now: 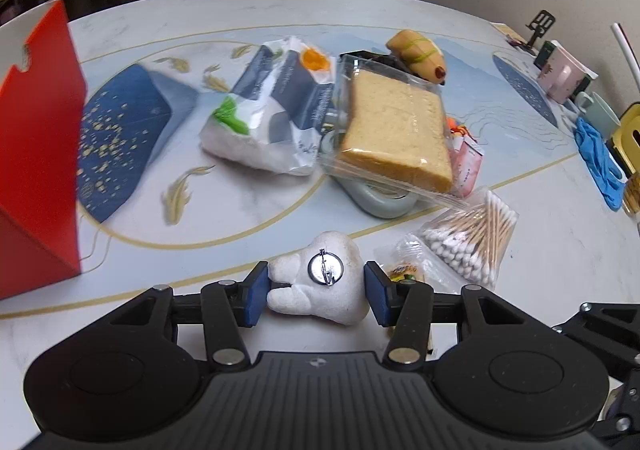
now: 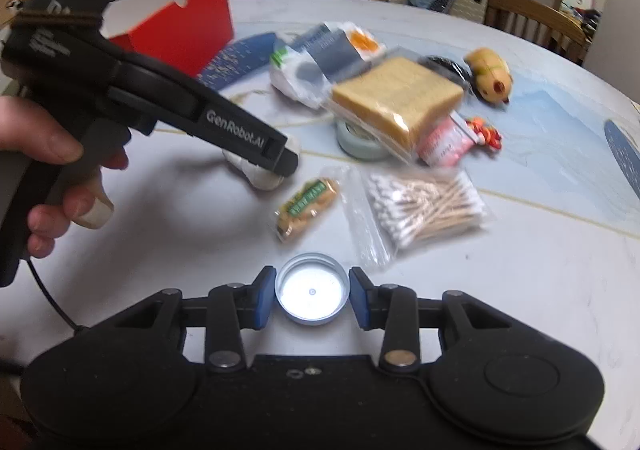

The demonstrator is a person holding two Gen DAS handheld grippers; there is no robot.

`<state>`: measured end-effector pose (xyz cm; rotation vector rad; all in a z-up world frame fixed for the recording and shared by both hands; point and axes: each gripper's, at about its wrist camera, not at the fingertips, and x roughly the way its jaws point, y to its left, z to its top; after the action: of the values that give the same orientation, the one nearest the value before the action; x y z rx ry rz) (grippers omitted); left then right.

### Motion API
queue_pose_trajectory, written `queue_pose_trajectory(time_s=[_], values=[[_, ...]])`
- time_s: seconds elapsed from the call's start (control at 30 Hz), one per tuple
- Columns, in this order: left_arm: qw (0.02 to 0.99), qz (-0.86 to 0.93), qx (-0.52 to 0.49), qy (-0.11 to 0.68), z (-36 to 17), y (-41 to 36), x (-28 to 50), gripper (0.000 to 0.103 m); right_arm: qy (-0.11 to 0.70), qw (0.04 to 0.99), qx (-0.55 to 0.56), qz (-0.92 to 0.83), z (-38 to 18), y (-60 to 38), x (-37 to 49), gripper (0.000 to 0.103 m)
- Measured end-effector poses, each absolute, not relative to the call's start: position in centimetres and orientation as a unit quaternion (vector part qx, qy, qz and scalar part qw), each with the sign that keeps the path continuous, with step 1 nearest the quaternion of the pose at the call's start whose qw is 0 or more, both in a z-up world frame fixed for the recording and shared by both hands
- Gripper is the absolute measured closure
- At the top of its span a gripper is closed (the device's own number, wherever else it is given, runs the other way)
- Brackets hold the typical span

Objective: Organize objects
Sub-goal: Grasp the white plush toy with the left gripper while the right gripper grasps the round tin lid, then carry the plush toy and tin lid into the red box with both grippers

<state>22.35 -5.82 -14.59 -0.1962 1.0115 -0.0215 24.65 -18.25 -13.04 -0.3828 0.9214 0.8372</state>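
Observation:
My left gripper is shut on a white plush brooch that lies pin side up on the table; both blue pads press its sides. In the right wrist view the same gripper shows from the side, held by a hand, with the white brooch under its tip. My right gripper is shut on a round metal lid that lies open side up on the table near the front edge. A red box with an open top stands at the far left.
A pile sits mid-table: bagged bread, a tissue pack, a tape roll and a plush toy. A bag of cotton swabs and a snack packet lie nearer. Mugs and blue gloves are at the right.

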Motion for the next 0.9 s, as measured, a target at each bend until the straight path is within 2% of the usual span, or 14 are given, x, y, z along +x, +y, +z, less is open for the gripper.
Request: queue_pose_trajectory(time_s=[0.23,0.43,0.7,0.9], values=[[0.874,-0.001,-0.113,0.472,-12.4,-5.2,20.3,0.054,0.407,0.798,-0.162,0.414,-10.2,-18.7,25.4,0.065],[0.895,0.025,-0.126,0.428,-8.3,-3.9,17.1,0.054,0.381,0.795,-0.144,0.45,-7.1,-17.8,26.6,0.065],[0.904,0.061,-0.143,0.398,-3.7,1.0,13.2,0.054,0.35,0.784,-0.14,0.494,-3.0,-14.0,27.1,0.064],[0.909,0.054,-0.145,0.387,-2.3,5.6,11.3,0.054,0.352,0.78,-0.141,0.498,-1.0,-9.3,26.1,0.064]])
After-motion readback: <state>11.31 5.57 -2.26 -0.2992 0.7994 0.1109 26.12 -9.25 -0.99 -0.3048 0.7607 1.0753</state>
